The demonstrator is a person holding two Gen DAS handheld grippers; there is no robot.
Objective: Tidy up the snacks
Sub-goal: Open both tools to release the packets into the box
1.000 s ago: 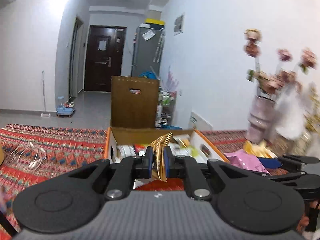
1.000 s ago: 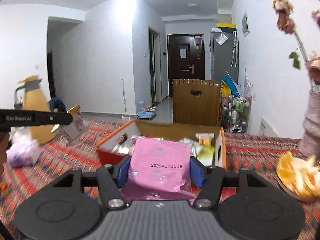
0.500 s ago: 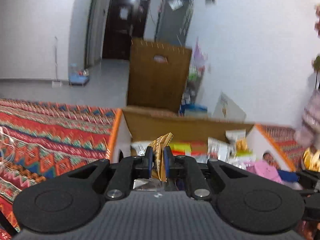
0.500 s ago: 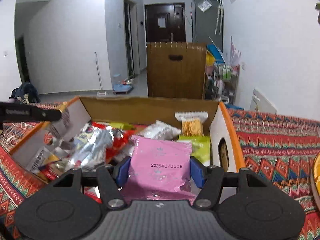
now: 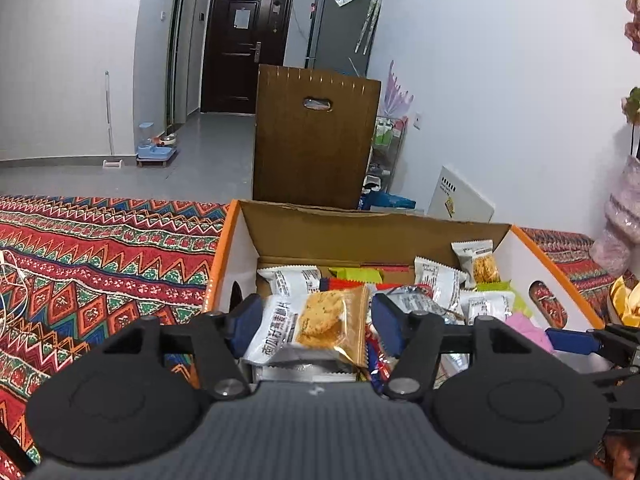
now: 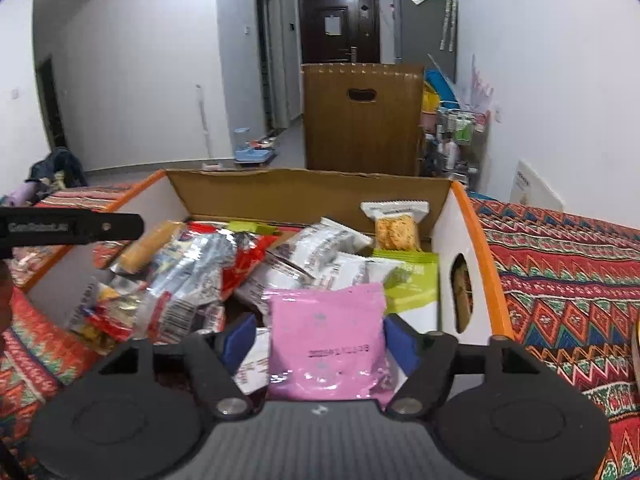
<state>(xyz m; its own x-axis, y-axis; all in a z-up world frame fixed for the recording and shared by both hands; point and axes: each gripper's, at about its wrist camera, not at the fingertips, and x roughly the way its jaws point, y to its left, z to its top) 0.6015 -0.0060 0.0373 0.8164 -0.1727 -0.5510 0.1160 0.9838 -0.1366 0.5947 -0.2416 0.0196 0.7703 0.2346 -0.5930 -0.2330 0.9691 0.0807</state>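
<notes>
I've got both grippers over the open cardboard snack box [image 5: 380, 236] with orange-edged side walls, which sits on the red zigzag-patterned cloth [image 5: 100, 256]. The box is full of loose snack packets.

Left gripper [image 5: 316, 320]: jaws have just been opening and stand wide. The cookie packet [image 5: 320, 326], white and gold with a round biscuit printed on it, lies between the blue fingers [image 5: 246, 318], turned flat to the camera. There's a gap on each side, the pads aren't pressing it, and it sits over the near end of the box.

Right gripper [image 6: 320, 340]: jaws have also just been opening, wide now. The pink packet [image 6: 328, 336] with a printed date stands between the blue pads [image 6: 400, 340], close to both, but I see no squeeze. It's over the box's near right corner, just in front of a green packet [image 6: 408, 280]. The left gripper's finger shows as a dark bar at that view's left edge.
</notes>
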